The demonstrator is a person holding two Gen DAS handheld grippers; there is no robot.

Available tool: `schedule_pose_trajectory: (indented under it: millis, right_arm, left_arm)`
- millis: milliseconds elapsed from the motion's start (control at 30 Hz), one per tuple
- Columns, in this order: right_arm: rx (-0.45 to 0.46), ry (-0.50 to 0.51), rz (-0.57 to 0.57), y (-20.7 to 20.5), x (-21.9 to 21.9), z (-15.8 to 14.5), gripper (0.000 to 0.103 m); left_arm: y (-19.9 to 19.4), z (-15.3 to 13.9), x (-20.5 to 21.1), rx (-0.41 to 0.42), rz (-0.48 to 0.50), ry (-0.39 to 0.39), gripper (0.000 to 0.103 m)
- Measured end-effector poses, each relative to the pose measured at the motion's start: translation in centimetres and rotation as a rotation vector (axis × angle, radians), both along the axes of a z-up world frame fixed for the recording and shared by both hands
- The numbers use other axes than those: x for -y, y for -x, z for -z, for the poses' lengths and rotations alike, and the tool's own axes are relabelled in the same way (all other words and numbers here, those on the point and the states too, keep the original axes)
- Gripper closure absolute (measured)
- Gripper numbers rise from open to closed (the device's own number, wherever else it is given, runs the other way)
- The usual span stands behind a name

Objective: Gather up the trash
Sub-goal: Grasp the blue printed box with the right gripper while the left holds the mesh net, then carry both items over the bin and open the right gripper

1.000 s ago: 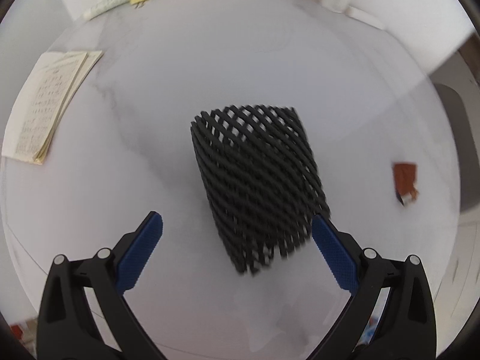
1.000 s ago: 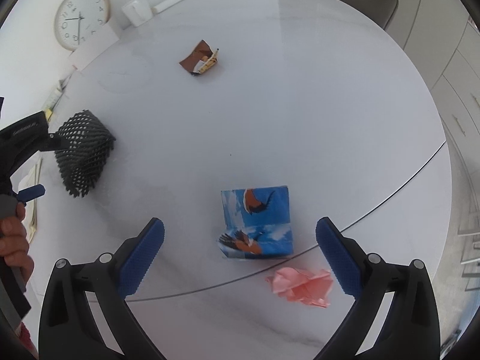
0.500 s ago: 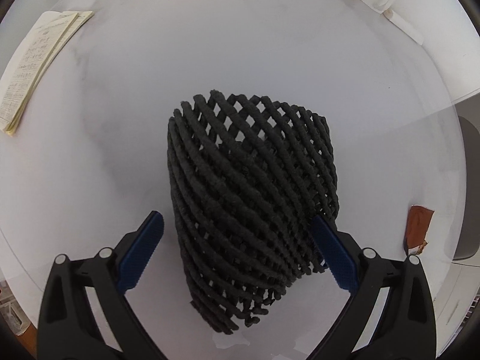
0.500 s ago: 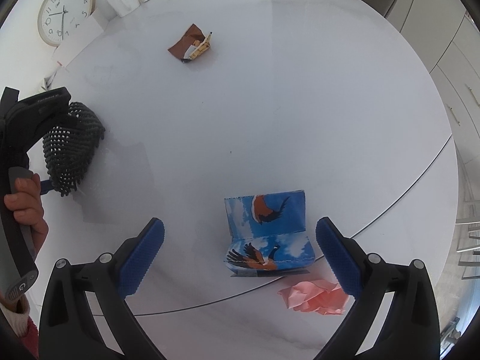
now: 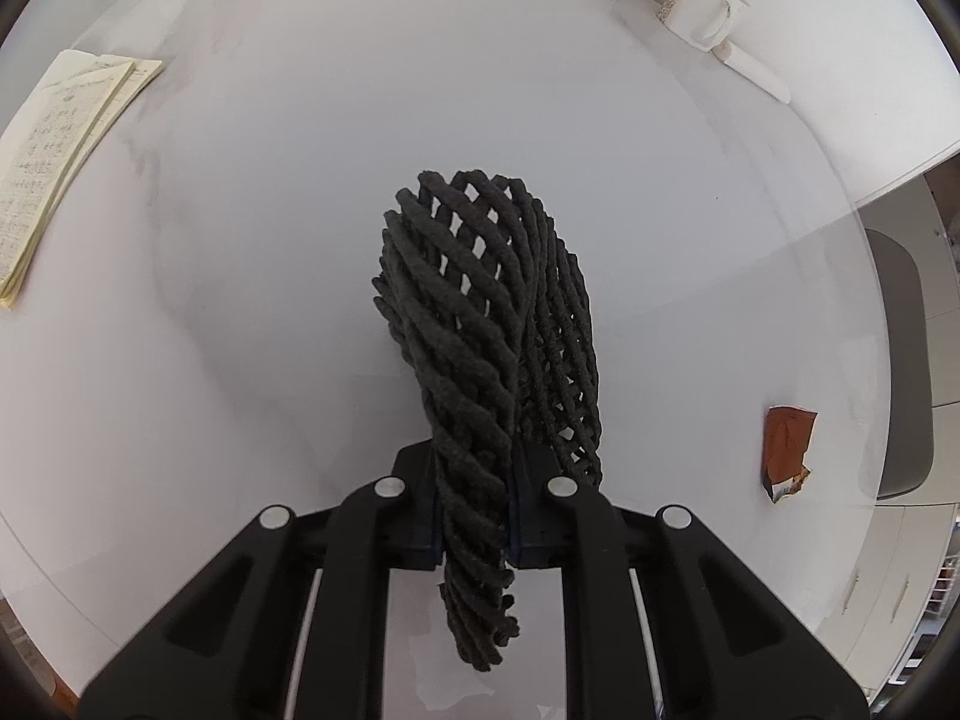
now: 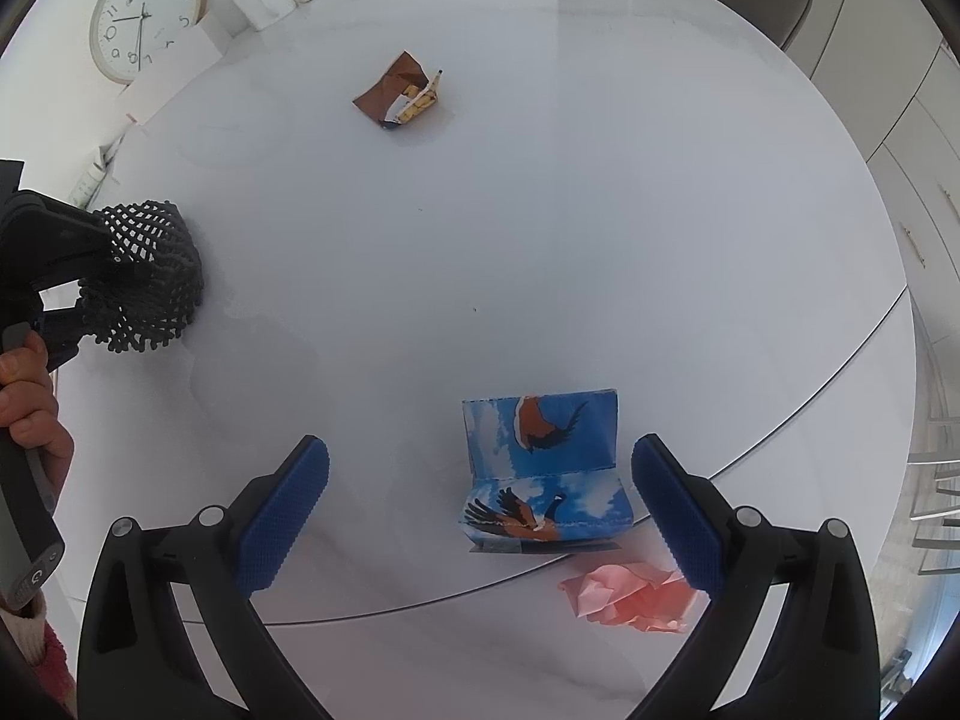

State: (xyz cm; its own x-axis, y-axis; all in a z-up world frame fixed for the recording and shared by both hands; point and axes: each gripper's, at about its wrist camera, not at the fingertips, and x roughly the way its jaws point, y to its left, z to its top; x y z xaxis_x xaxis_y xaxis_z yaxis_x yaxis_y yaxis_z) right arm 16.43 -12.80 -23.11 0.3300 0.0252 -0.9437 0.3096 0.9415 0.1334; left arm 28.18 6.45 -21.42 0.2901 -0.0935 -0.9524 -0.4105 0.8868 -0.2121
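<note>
My left gripper (image 5: pixel 474 504) is shut on a black foam net sleeve (image 5: pixel 480 324), squeezed flat between the pads; it also shows at the left of the right wrist view (image 6: pixel 144 282). My right gripper (image 6: pixel 480 504) is open and empty. A folded blue paper box with bird pictures (image 6: pixel 543 468) sits on the table between its fingers, nearer the right one. A crumpled pink paper (image 6: pixel 630 597) lies just below the right finger. A brown snack wrapper (image 6: pixel 399 90) lies farther away; it shows at the right of the left wrist view (image 5: pixel 786 444).
The round white table (image 6: pixel 600 210) has a seam near its front edge. A wall clock (image 6: pixel 144 15), a white cup (image 5: pixel 699 12), papers (image 5: pixel 54 162) and a grey chair (image 5: pixel 900 360) are around the rim.
My left gripper has closed on the black net sleeve, pressing it flat. The right gripper has edged closer to the blue box and stays open.
</note>
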Motion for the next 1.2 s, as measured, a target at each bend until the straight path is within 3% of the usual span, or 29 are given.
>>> schedule_pose_trajectory:
  millis: [433, 600, 767, 800, 900, 1200]
  right_arm:
    - [0.051, 0.032, -0.028, 1.7, 0.5, -2.2, 0.003]
    - [0.012, 0.058, -0.015, 1.4, 0.6, -1.2, 0.003]
    - [-0.076, 0.143, -0.041, 0.7, -0.1, 0.8, 0.003]
    - [-0.086, 0.142, -0.046, 0.7, -0.1, 1.0, 0.008]
    - [-0.112, 0.094, -0.069, 0.7, -0.1, 1.6, 0.052]
    - [-0.001, 0.043, -0.113, 1.3, 0.1, -1.6, 0.052]
  left_arm:
    - [2.5, -3.7, -3.0, 0.059, 0.062, -0.097, 0.090]
    - [4.8, -4.5, -3.0, 0.059, 0.134, -0.087, 0.090]
    - [8.1, -5.6, -1.4, 0.078, 0.268, -0.103, 0.090]
    - [8.7, -5.7, -1.1, 0.077, 0.290, -0.098, 0.090]
    - [10.2, -6.2, 0.1, 0.076, 0.352, -0.100, 0.090]
    - [12.9, -8.4, 2.4, 0.121, 0.429, -0.098, 0.090]
